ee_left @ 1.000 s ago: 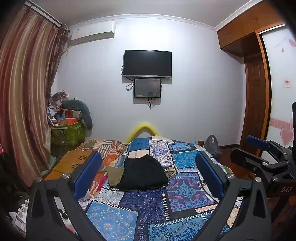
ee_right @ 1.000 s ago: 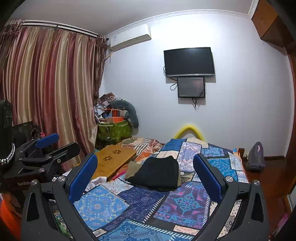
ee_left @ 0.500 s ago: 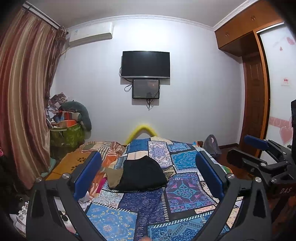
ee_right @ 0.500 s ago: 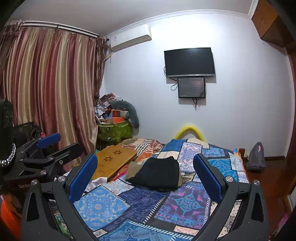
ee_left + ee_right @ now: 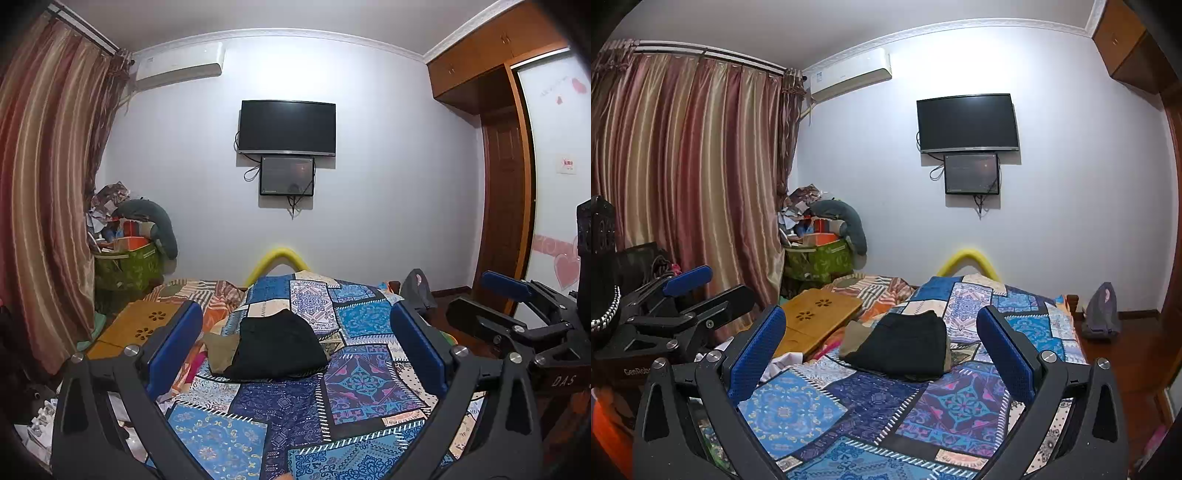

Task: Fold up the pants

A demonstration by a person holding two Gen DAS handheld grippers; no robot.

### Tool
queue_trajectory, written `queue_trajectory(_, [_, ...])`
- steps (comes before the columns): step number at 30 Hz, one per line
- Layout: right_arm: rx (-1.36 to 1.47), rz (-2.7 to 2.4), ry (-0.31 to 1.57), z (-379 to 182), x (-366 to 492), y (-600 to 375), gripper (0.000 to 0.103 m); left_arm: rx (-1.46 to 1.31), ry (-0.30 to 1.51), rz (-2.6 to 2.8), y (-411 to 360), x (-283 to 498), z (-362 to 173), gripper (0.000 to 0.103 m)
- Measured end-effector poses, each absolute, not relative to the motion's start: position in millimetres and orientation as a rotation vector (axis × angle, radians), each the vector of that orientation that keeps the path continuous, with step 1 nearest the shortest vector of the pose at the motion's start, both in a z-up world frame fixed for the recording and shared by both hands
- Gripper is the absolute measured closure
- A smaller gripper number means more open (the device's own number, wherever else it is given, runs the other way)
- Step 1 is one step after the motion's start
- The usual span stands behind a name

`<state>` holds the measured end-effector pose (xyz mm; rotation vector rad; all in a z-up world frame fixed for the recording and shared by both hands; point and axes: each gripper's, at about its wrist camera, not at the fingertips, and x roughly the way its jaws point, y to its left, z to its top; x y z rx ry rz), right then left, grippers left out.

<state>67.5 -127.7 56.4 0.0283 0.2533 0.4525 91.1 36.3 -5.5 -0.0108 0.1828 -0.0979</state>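
The black pants (image 5: 277, 345) lie as a compact folded bundle mid-bed on the patchwork bedspread (image 5: 365, 380), at 12 o'clock from both cameras; folding looks finished. Their long axis runs roughly 9-to-3. The left hand-held gripper (image 5: 295, 347) and right hand-held gripper (image 5: 881, 349) gape wide, empty.

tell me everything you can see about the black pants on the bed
The black pants are a dark, matte fabric bundle, already folded into a compact, roughly rectangular stack. They lie flat on the blue patchwork bedspread, partly covering an olive-tan garment beneath. Neither gripper touches them.
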Motion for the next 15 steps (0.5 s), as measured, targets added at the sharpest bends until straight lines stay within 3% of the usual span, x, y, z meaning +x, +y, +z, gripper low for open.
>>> queue_trajectory(15, [0.033,0.450,0.262,55.2,68.7,-126.5,0.000,-0.024,0.205,-0.113,35.7,93.6,-4.5,0.000])
